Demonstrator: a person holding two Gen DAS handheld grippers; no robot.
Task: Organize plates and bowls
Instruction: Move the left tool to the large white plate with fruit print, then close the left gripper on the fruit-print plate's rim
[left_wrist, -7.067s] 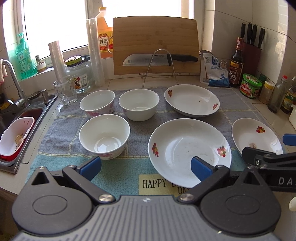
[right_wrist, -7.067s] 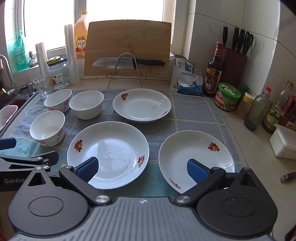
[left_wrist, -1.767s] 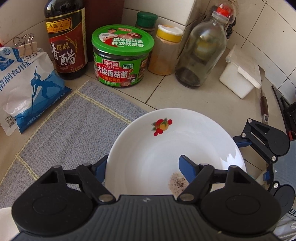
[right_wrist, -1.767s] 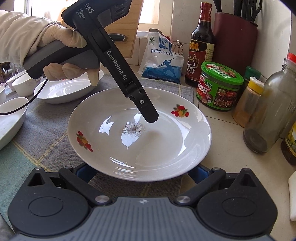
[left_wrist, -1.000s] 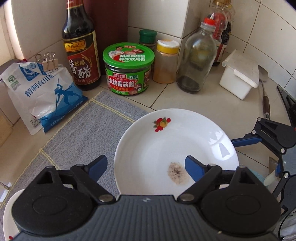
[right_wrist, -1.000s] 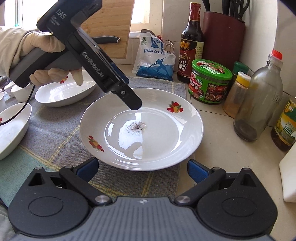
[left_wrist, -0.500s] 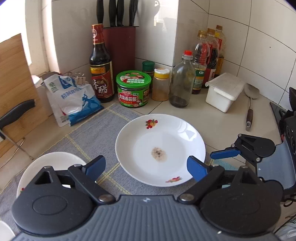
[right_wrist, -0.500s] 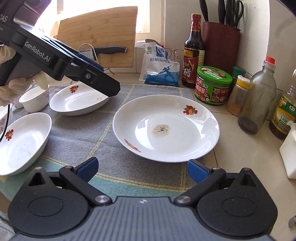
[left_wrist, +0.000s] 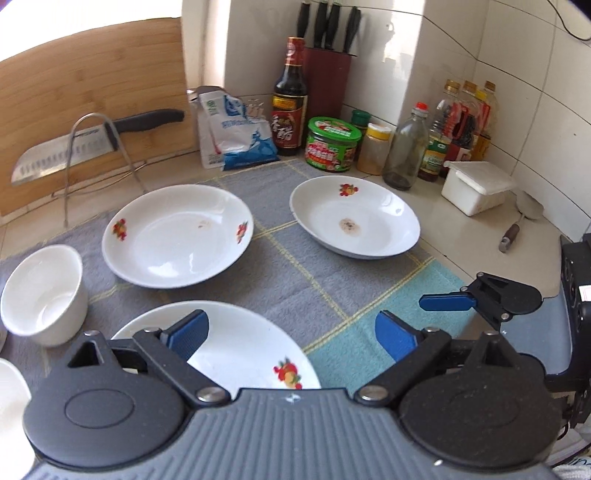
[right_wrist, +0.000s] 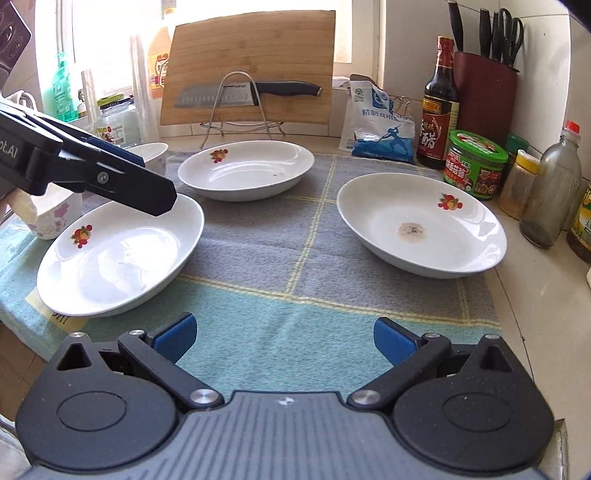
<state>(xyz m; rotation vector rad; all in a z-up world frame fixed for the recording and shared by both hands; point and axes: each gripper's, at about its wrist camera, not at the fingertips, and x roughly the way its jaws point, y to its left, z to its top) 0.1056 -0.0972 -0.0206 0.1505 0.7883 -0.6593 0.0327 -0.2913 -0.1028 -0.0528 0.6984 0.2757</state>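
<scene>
From the left wrist view, little of the tidying can be judged done: three plates are seen lying apart on the grey mat (left_wrist: 295, 280), none stacked. The stained plate (left_wrist: 354, 220) is set at the mat's far right corner, a dried brown spot at its centre; the middle plate (left_wrist: 177, 236) carries a small fleck; the near plate (left_wrist: 243, 350) looks clean. A white bowl (left_wrist: 42, 293) at the mat's left is empty. The left gripper (left_wrist: 291, 332) is opening, nothing between its jaws.

From the right wrist view, the right gripper (right_wrist: 284, 338) is held wide and empty over the mat's near edge. Stacking of plates and bowls is judged still to be done.
</scene>
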